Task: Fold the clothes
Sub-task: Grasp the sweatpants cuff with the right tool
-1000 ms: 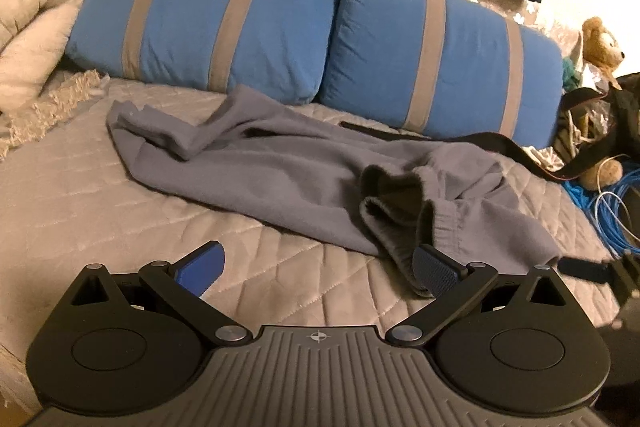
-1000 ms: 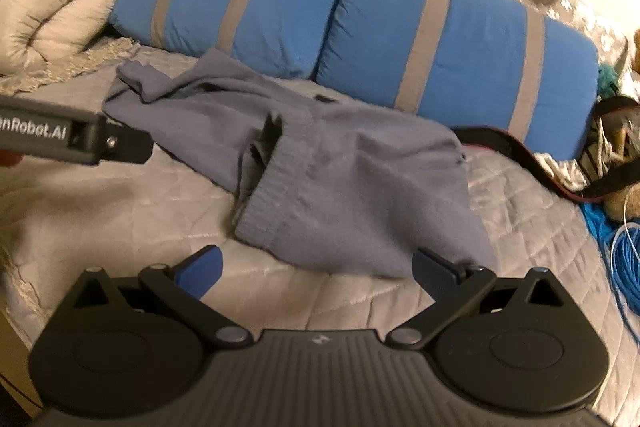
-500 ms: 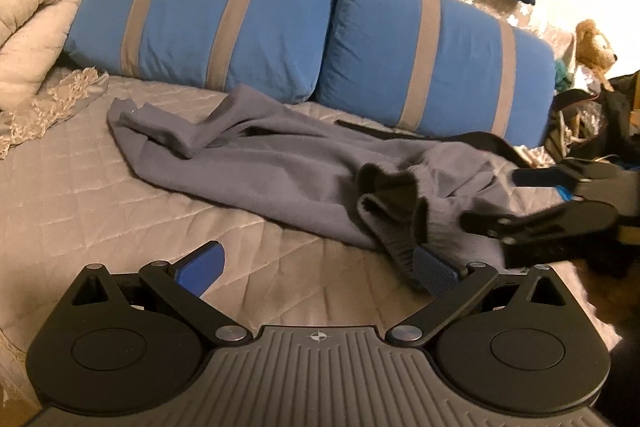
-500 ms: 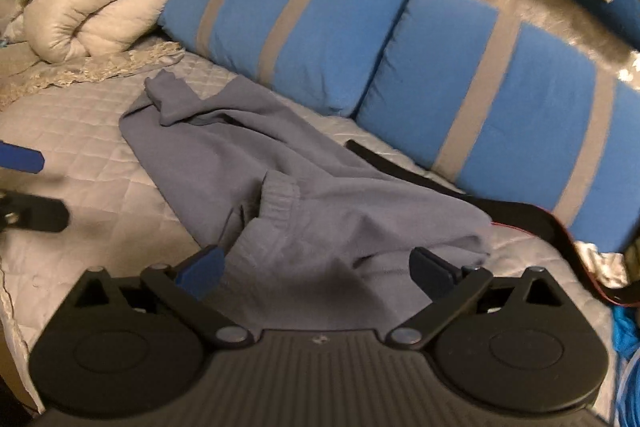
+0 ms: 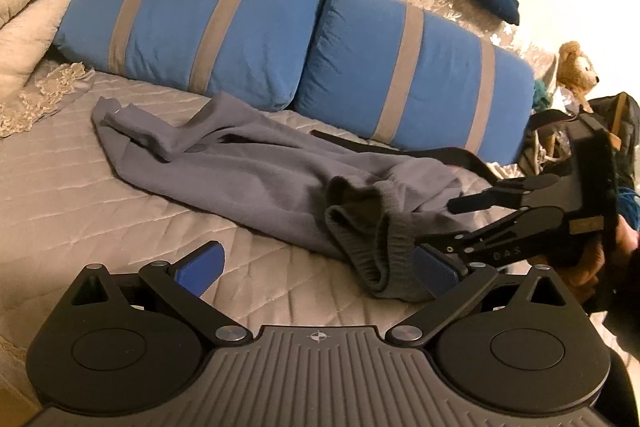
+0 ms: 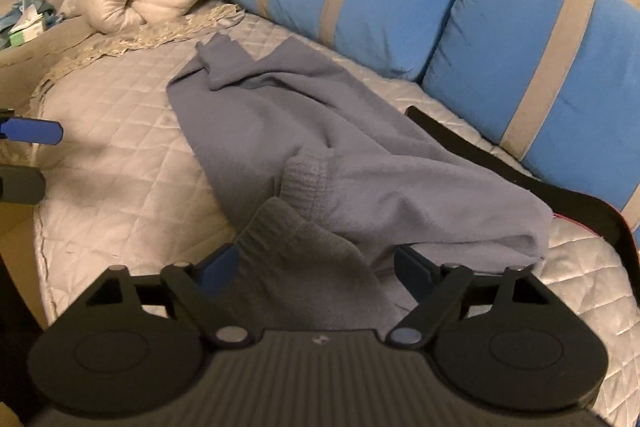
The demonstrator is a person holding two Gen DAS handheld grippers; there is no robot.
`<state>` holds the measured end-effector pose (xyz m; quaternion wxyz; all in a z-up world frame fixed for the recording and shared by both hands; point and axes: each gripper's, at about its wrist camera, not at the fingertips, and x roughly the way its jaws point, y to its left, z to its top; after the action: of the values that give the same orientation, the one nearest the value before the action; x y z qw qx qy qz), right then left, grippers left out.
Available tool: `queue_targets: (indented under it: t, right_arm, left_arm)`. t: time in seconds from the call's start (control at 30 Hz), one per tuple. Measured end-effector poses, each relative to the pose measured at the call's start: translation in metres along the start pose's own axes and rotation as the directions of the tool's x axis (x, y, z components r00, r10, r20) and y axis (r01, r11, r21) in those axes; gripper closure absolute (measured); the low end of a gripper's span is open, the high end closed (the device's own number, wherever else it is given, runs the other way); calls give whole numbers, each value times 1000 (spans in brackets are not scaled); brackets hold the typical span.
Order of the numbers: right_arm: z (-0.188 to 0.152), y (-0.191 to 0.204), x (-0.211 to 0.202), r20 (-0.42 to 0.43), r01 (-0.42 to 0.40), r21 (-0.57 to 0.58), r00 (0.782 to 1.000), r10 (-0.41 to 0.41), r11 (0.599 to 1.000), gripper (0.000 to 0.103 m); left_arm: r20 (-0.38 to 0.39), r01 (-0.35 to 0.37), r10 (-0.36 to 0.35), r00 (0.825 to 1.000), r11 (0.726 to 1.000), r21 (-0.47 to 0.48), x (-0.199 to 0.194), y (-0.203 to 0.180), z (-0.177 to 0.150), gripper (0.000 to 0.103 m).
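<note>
A: Right gripper (image 6: 314, 273), fingers spread wide, nothing pinched. The ribbed waistband (image 6: 276, 227) of the grey pants (image 6: 280, 131) sits bunched right between them, its near fold touching or just off the left blue pad.

B: Left gripper (image 5: 316, 267)?

A: Fingers also released, holding nothing. Bare bed (image 5: 100, 211) quilt between them. The waistband lies against the right pad; the left pad stands well apart from any cloth.

B: How will the pants handle?

A: My guess: soft fleece, light, limp. No stiffness, it will sag and drag wherever it isn't held. Not slippery against the quilt, so expect it to bunch rather than slide. Nothing fragile.

B: Where to take hold?

A: The elastic band. Thickest, firmest part, and it is doubled over on itself, so pinch one layer edge at each end, or both layers come up as a lump.

B: Further out?

A: Beyond the fingers the legs run away toward the far left, twisted, cuffs crumpled near the striped pillows (image 5: 200, 23). A black strap (image 6: 480, 155) lies just beside the far edge of the pants; whether it touches, I cannot tell.
</note>
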<state>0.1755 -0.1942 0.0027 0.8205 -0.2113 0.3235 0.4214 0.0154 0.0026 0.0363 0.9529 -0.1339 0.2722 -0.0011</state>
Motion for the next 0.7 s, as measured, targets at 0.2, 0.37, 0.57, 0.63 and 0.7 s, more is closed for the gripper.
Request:
queue_targets:
  t: [0.2, 0.37, 0.57, 0.63, 0.7]
  right_arm:
    - [4, -17, 4, -58, -44, 27, 997, 46, 999, 33]
    - [2, -26, 7, -109, -65, 53, 992, 70, 997, 97]
    - [-9, -6, -30, -31, 2, 4, 1000, -2, 1000, 100]
    - [-18, 6, -44, -8, 27, -33, 1000, -27, 999, 100]
    - [-31, 25, -58, 7, 69, -104, 998, -69, 992, 100]
  left_arm:
    - [4, 11, -11, 1000, 1000, -9, -4, -4, 2, 0]
    - [6, 20, -20, 1000, 1000, -8, -4, -6, 4, 0]
    - [-3, 15, -15, 1000, 1000, -10, 1, -3, 5, 0]
    - [-6, 2, -3, 1000, 1000, -15, 3, -1, 5, 0]
    - [-8, 3, -3, 1000, 1000, -20, 5, 1, 3, 0]
